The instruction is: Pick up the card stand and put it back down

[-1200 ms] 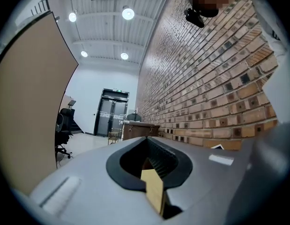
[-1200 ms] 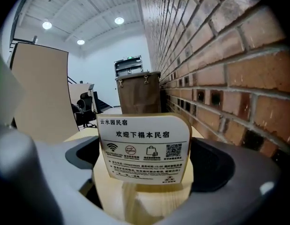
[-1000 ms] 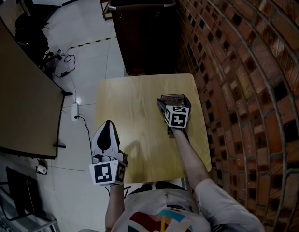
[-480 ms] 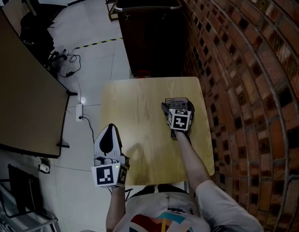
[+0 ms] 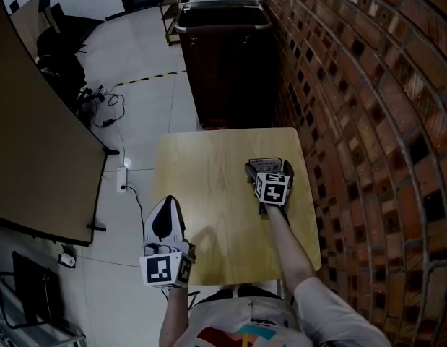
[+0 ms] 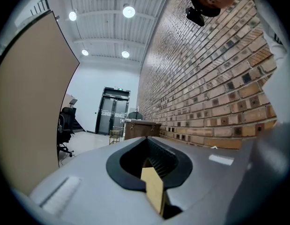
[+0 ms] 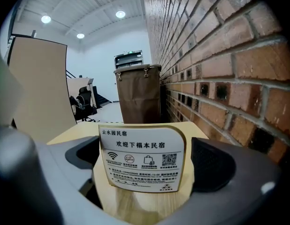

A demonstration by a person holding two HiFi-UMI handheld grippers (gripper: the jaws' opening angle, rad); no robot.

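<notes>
The card stand is a small white printed sign standing upright on the right part of the wooden table. My right gripper is open around it, one jaw on each side. In the right gripper view the card stand fills the space between the dark pads, with a narrow gap showing at the right pad. My left gripper hangs off the table's front left edge, shut and holding nothing. The left gripper view looks out at the room.
A tall brown bin stands just beyond the table's far edge. The brick wall runs close along the right. A large tan partition board is to the left, with cables and an office chair on the floor.
The head view has shifted, so the table sits lower in the picture. Relative to the table, both grippers and the card stand have hardly moved.
</notes>
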